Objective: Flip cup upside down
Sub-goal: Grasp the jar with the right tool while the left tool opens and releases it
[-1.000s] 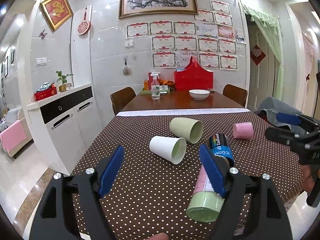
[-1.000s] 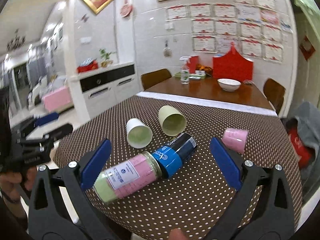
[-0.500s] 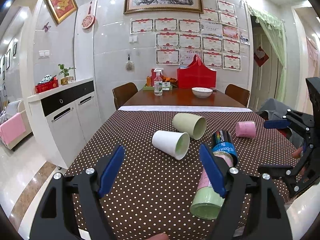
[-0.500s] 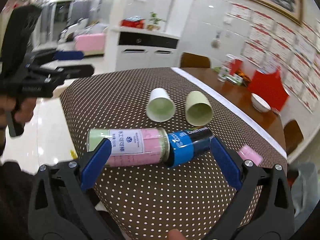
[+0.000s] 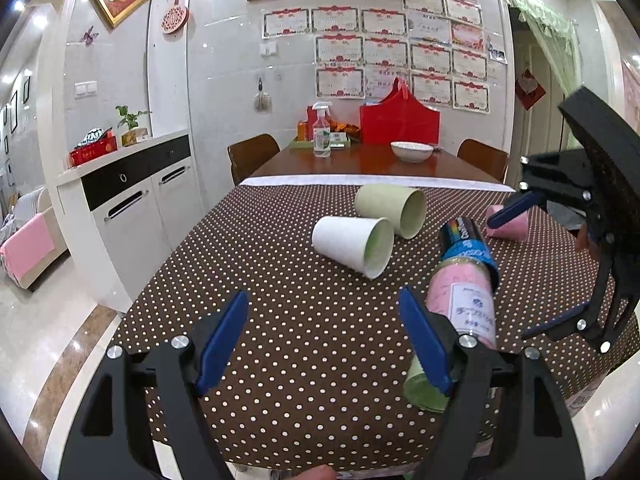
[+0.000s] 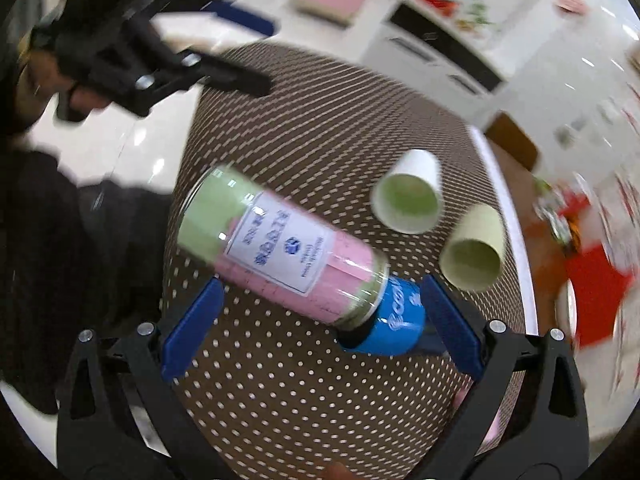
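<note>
Blue-padded right hand-held gripper [image 6: 320,328], now rolled sideways

White tiled wall [image 5: 224,92], framed certificates [image 5: 384,52], white sideboard [image 5: 132,188], glossy floor [image 5: 36,320]

Right gripper [image 6: 318,328] spread wide above a dotted tablecloth [image 6: 320,120], pink-and-green tube [image 6: 280,244] with blue cap [image 6: 394,326] lying between its pads, 2 cups [image 6: 408,200] on their sides beyond, left gripper [image 6: 168,56] over the table's far-left edge, view blurred
</note>
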Demonstrator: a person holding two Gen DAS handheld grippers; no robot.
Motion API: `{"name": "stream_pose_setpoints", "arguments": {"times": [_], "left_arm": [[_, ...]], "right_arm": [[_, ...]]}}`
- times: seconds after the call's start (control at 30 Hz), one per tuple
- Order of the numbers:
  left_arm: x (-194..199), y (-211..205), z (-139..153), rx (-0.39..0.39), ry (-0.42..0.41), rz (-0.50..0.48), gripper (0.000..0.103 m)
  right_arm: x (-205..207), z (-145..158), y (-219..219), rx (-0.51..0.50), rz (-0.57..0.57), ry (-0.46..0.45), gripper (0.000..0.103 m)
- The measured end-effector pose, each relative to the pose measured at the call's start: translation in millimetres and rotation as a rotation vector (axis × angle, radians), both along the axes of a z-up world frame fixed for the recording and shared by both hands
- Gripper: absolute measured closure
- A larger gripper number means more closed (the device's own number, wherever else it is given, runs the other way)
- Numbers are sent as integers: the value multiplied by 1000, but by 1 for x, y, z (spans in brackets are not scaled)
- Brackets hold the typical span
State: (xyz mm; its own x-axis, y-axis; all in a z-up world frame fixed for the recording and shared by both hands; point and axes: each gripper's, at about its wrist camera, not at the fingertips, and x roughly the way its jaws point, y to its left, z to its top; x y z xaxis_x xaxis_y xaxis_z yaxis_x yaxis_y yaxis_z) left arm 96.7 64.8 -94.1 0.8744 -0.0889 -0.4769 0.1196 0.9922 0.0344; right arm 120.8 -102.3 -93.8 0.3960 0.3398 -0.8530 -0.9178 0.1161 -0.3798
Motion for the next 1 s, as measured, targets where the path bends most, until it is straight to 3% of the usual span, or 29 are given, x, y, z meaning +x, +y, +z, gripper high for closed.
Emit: {"name": "stream_pose_setpoints", "arguments": {"times": [0.23,0.4,0.6,0.87,1.0], "left_arm": [[11,4,-10,-17,33,-1,27],[20,14,-20,-32,55,16,26],[28,27,-33,-53,84,36,27],[31,36,-40,-71,98,36,26],[29,40,-42,-82,101,38,27]], "right_arm": [[3,-15,34,-176,197,23,6],[15,-33,50,-285,256,102,18],[40,-33,75,-287,227,215,22],[50,-39,108,-339,218,270,23],[61,-43,116,-356,155,245,33]]}}
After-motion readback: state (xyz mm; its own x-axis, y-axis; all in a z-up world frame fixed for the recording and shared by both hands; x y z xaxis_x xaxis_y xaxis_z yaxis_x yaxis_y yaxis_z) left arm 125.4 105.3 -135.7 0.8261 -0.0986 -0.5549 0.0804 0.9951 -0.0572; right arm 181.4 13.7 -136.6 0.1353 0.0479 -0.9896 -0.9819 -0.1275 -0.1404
